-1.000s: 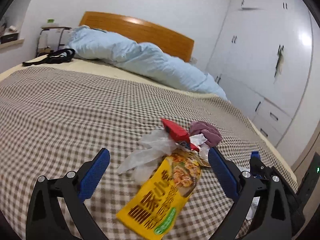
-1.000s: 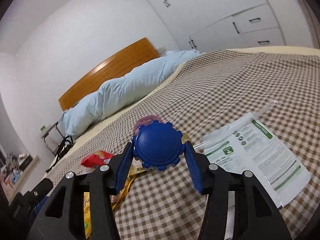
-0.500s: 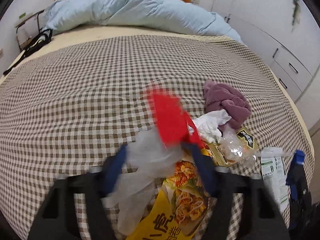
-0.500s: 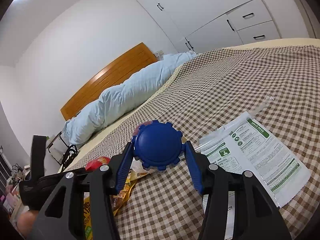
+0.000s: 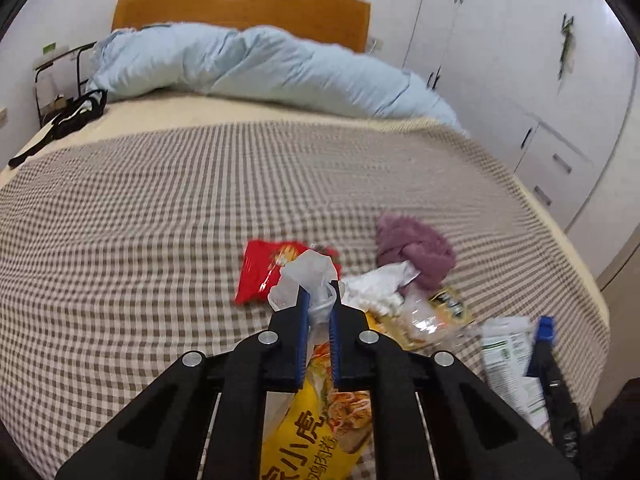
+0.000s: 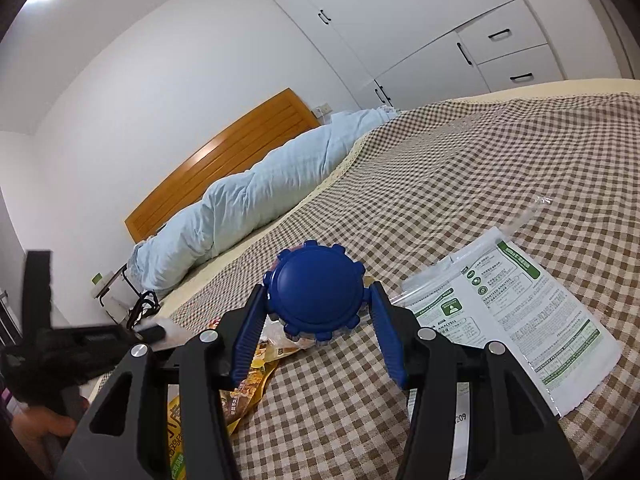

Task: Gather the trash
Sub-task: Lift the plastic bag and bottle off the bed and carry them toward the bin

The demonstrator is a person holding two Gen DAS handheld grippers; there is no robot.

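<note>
Left wrist view. Left gripper (image 5: 319, 294): jaws drawn in to a narrow gap, pinching a crumpled clear plastic bag (image 5: 306, 274) that bunches up above the fingertips. The bag is raised off the checked bedspread (image 5: 140, 240). Just behind it lies a red snack packet (image 5: 266, 270). Below the fingers, toward the foot edge of the bed, lies a yellow noodle packet (image 5: 316, 424). To the right of the jaws: white crumpled tissue (image 5: 378, 288), a purple cloth (image 5: 416, 248) touching it, a small clear-and-yellow wrapper (image 5: 432, 314), then a white-and-green pouch (image 5: 510, 356) near the right edge of the bed. A pale blue duvet (image 5: 260, 68) is heaped along the head edge under the wooden headboard (image 5: 240, 4). View is slightly blurred.

Right wrist view. Right gripper (image 6: 318, 304): jaws held partly apart, clamped on either side of a round blue ridged lid (image 6: 316, 290), pads touching its rim. The lid sits above the bedspread, in front of the wrapper pile. The white-and-green pouch lies flat just right of the right finger. The yellow packet shows at lower left, under the left finger. What the lid is attached to: cannot tell.
</note>
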